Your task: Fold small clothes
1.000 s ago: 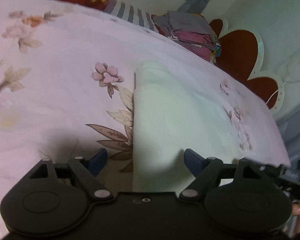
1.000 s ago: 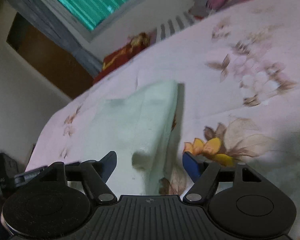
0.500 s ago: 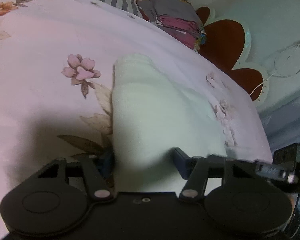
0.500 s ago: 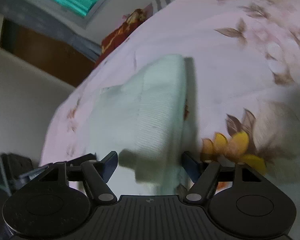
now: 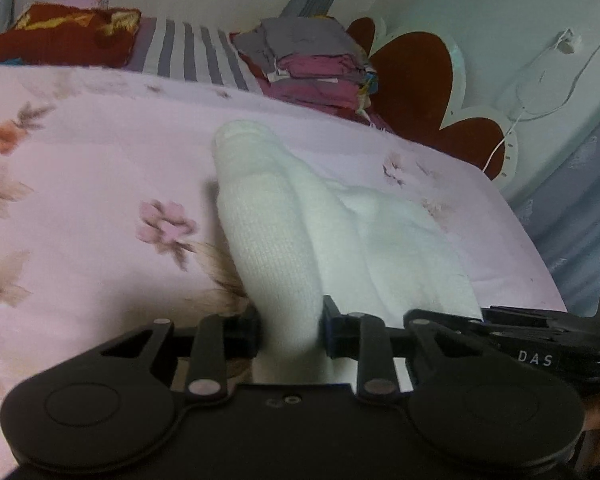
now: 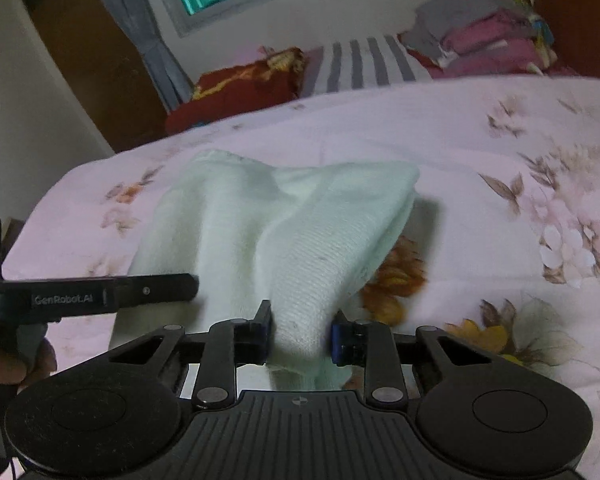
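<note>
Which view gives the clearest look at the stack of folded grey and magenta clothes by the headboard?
The left wrist view: the stack of folded grey and magenta clothes sits near centre, layers distinct. The right wrist view pushes the stack toward the upper right corner, smaller and blurrier, with fewer layers separable.

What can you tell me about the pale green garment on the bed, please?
The pale green garment is a soft, ribbed knit, folded lengthwise into thick layers. It lies on the floral bedsheet, its near edge raised. The left gripper and right gripper are each shut on a bunched near corner.
</note>
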Tool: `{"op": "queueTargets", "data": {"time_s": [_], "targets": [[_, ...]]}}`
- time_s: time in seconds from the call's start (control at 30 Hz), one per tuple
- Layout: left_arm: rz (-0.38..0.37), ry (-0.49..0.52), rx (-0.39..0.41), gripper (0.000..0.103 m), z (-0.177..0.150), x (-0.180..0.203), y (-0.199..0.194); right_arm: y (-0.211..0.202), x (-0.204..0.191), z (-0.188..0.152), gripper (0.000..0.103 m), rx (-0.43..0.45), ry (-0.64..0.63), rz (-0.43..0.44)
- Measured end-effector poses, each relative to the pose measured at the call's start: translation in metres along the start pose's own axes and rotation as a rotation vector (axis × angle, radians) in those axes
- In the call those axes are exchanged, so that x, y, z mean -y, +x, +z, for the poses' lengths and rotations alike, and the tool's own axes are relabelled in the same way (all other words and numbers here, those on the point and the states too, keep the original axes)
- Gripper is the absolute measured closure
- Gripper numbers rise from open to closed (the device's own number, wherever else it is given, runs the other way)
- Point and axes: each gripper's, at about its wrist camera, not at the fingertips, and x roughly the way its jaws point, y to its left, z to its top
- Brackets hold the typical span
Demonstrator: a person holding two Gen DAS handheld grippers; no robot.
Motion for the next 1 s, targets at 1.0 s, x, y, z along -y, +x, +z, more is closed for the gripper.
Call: {"op": "queueTargets", "data": {"time_s": [1.0], "targets": [[0.029, -0.082, -0.037, 0.045, -0.042, -0.203, -0.099, 0.135, -0.178, -0.031, 0.069, -0.168, 0.062, 0.067]]}}
